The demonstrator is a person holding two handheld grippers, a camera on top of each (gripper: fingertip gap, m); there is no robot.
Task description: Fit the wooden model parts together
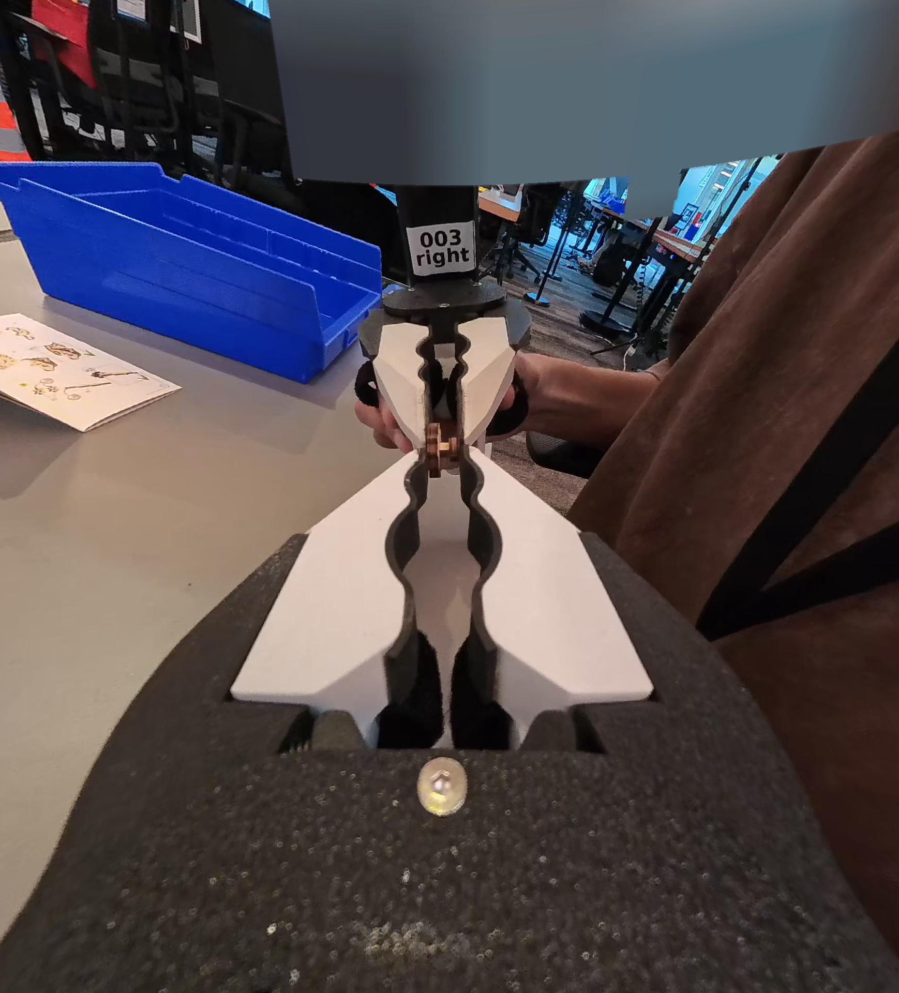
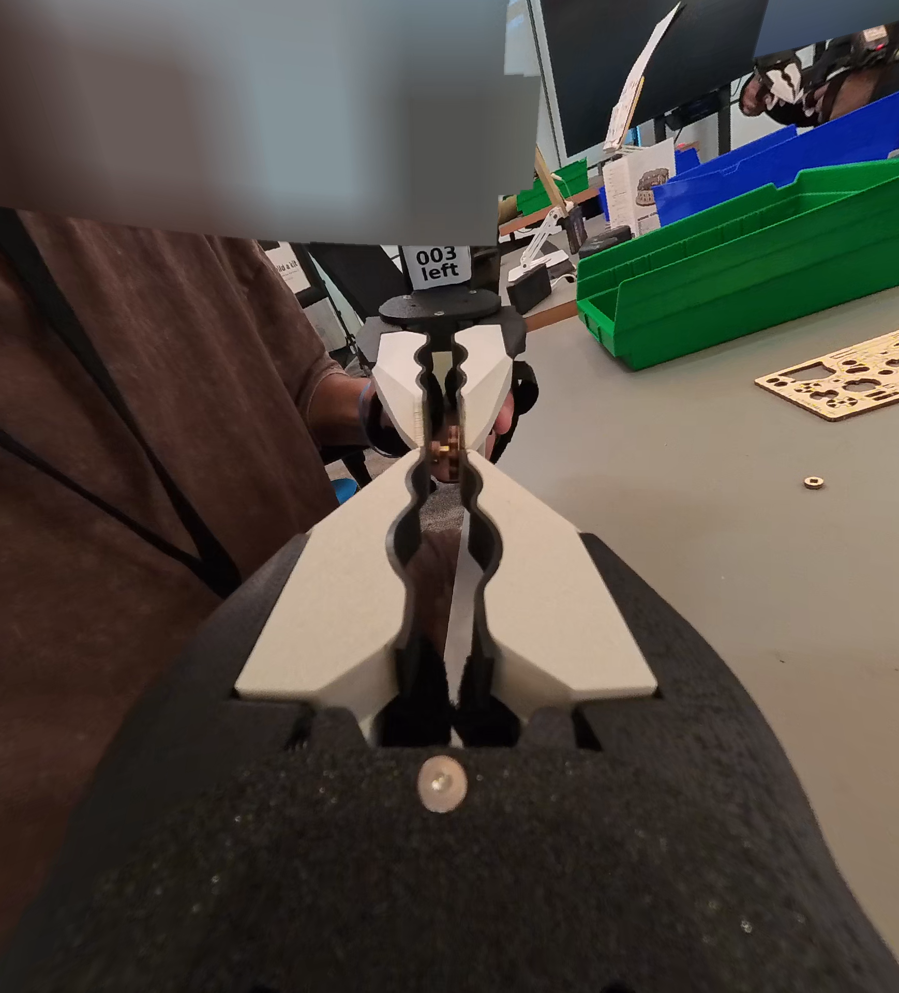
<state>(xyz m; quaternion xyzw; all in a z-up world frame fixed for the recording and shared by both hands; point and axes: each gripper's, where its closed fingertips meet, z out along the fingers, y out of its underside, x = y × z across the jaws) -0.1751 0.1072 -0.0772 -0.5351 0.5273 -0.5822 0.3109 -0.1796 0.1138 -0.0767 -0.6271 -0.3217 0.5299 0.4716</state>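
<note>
Two small wooden model parts meet between the tips of both grippers, held in the air beside the grey table's edge. My left gripper has white fingers with black wavy pads and is shut on one part. My right gripper faces it tip to tip and is shut on the other. The right wrist view shows the same from the other side: the right gripper, the left gripper and the wooden parts pressed together between them. Which piece each gripper holds is too small to tell.
A blue bin and an instruction leaflet lie on the grey table. In the right wrist view a green bin, a punched-out wooden sheet and a small loose wooden ring lie there. A person in a brown shirt is close behind the grippers. Left and right tips are no more than a few centimetres apart.
</note>
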